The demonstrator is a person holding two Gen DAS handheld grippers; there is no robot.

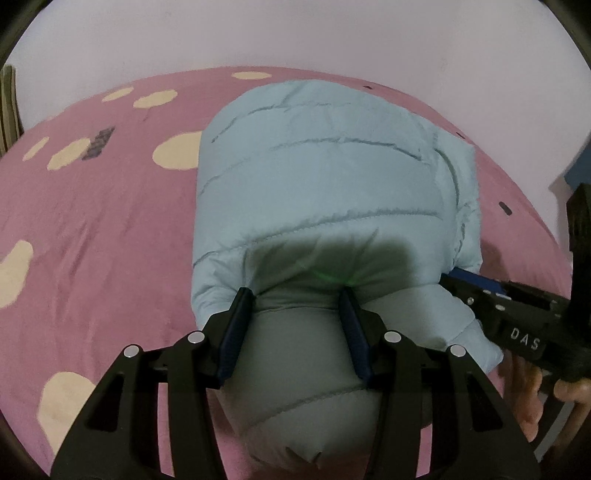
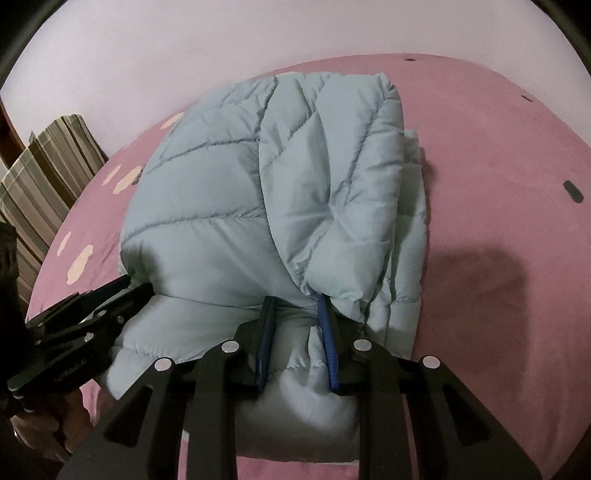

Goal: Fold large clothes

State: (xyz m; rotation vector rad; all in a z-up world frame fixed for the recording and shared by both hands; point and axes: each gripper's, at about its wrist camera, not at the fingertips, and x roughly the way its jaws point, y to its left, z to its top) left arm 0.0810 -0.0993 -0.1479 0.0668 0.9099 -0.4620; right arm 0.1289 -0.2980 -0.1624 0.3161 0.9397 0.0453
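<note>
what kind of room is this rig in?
Most likely a bedroom: the light blue puffer jacket lies on a wide, soft surface under a pink spotted bedsheet, pushed against a plain pale wall, with striped bedding or cushion at the edge.

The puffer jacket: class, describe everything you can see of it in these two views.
The puffer jacket is pale blue, quilted in stitched channels, with a smooth, slightly shiny padded shell. It lies folded into a thick bundle on the pink bedspread, a sleeve folded over its top in the right wrist view. The left gripper and right gripper each pinch its near edge, padding bulging between the blue pads.
</note>
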